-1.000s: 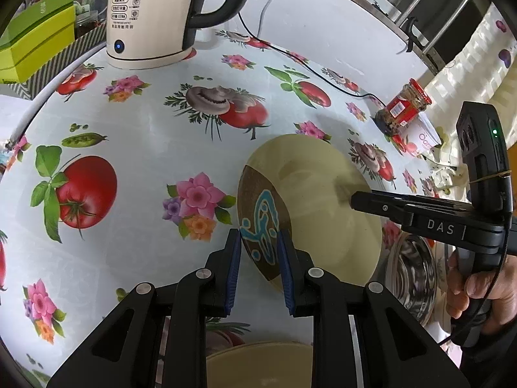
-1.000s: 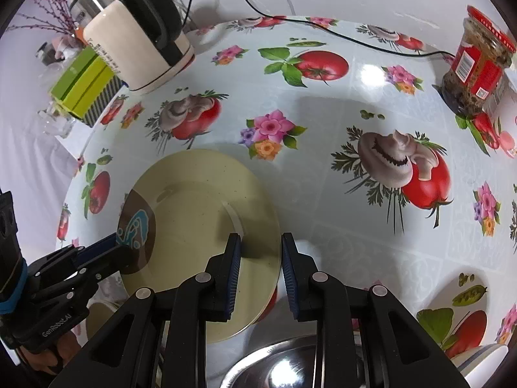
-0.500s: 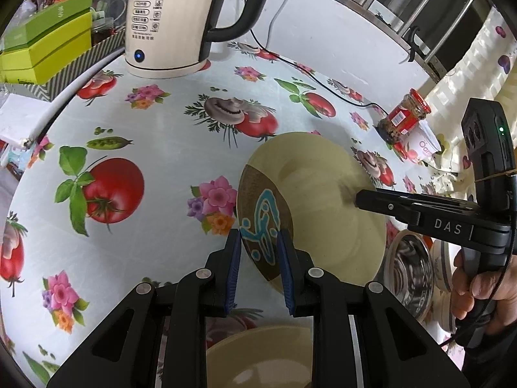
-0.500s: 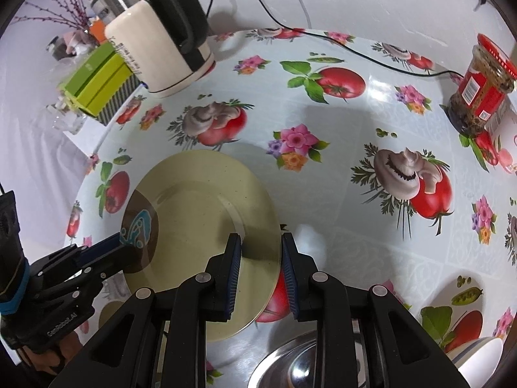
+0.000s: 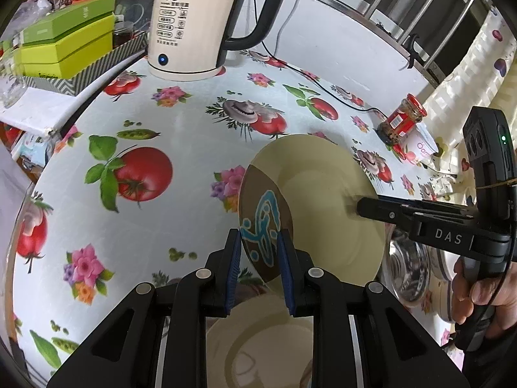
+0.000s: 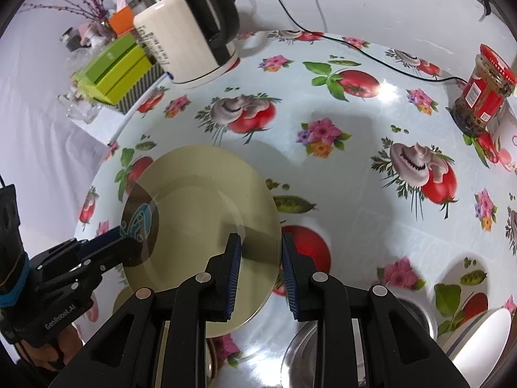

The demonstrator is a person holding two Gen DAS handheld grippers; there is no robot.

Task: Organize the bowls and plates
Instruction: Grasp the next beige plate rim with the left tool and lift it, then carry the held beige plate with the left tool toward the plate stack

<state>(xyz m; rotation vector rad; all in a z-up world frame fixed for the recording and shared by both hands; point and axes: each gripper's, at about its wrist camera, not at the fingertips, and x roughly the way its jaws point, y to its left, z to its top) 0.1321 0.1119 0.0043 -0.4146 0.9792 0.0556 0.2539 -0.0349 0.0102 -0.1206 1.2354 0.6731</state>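
A beige plate point(image 5: 316, 194) with a brown patch and a blue motif hangs tilted above the tablecloth, held from both sides. My left gripper point(image 5: 258, 242) is shut on its brown rim; from the right wrist view that gripper point(image 6: 119, 236) reaches in from the lower left. My right gripper point(image 6: 261, 242) is shut on the opposite plain rim of the plate point(image 6: 200, 213), and in the left wrist view it point(image 5: 360, 208) pinches the rim from the right. A second beige plate point(image 5: 258, 349) lies on the table under my left gripper.
A steel bowl point(image 5: 410, 268) and a white bowl point(image 6: 481, 339) sit at the near right. A cream kettle point(image 5: 190, 29) with its cord, green boxes point(image 5: 64, 48), a red-lidded jar point(image 5: 402, 119) and a small cup point(image 5: 423, 147) stand along the far side of the flowered tablecloth.
Both grippers have risen together with the plate, so the table looks farther away. More of the second plate below shows under the left gripper.
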